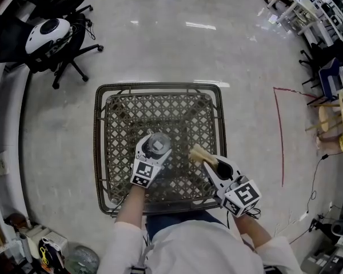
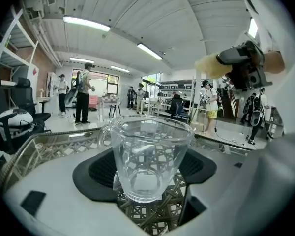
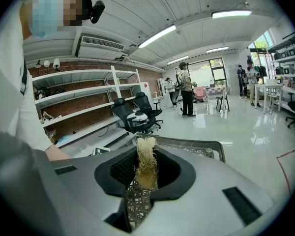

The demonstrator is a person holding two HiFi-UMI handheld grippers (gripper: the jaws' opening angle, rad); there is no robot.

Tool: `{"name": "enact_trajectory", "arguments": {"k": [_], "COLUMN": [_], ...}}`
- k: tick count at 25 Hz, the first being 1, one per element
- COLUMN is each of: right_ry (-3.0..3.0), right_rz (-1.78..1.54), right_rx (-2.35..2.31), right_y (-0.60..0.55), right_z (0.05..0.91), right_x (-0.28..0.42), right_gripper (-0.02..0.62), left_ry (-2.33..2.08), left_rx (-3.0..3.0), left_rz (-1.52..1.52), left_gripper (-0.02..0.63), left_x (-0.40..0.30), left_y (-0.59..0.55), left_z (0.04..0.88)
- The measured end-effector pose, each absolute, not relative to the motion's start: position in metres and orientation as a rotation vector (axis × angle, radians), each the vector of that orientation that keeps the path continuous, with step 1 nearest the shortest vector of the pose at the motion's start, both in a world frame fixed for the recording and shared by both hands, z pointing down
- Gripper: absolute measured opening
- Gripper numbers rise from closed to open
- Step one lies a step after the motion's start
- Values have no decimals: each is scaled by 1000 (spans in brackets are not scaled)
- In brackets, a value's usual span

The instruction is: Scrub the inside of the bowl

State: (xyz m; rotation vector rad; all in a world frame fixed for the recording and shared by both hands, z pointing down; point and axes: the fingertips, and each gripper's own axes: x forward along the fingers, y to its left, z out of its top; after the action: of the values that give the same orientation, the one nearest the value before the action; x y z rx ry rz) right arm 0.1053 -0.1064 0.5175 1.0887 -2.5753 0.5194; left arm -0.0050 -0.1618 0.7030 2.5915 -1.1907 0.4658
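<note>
A clear glass bowl with a small handle [image 2: 148, 156] sits clamped between the black pads of my left gripper [image 1: 156, 147], over the woven wicker table [image 1: 123, 119]. In the head view the glass bowl [image 1: 158, 143] is near the table's middle. My right gripper [image 1: 208, 160] is shut on a pale yellow fibrous scrubber [image 3: 146, 163], which sticks out past the jaws. In the head view the scrubber [image 1: 199, 154] points toward the bowl, a short gap to its right. In the left gripper view the right gripper [image 2: 243, 65] with the scrubber hangs above and right of the bowl's rim.
The wicker table has a raised metal rim [image 1: 160, 86]. A black office chair with a white helmet [image 1: 48, 36] stands at the far left. Red tape [image 1: 280, 130] marks the floor to the right. Several people stand far off in the room.
</note>
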Motion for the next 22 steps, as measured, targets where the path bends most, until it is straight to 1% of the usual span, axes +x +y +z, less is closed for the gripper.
{"name": "enact_trajectory", "arguments": {"k": [8, 12, 17, 22], "right_ry": [-2628, -2657, -2690, -2720], "right_rz": [497, 478, 457, 410], "right_rx": [1132, 1156, 1179, 1181], "right_y": [-106, -102, -92, -85], "right_z": [496, 479, 459, 436], "right_x": [94, 90, 84, 77], "right_gripper": [86, 86, 86, 86], "left_ry": [-1116, -1103, -1096, -1114], "left_rx": [2688, 2695, 2732, 2751], "left_rz": [599, 594, 696, 718], "left_gripper": [377, 377, 377, 377], "left_x": [-12, -15, -20, -26], "left_y": [-147, -140, -122, -107], "left_z": [658, 625, 583, 544]}}
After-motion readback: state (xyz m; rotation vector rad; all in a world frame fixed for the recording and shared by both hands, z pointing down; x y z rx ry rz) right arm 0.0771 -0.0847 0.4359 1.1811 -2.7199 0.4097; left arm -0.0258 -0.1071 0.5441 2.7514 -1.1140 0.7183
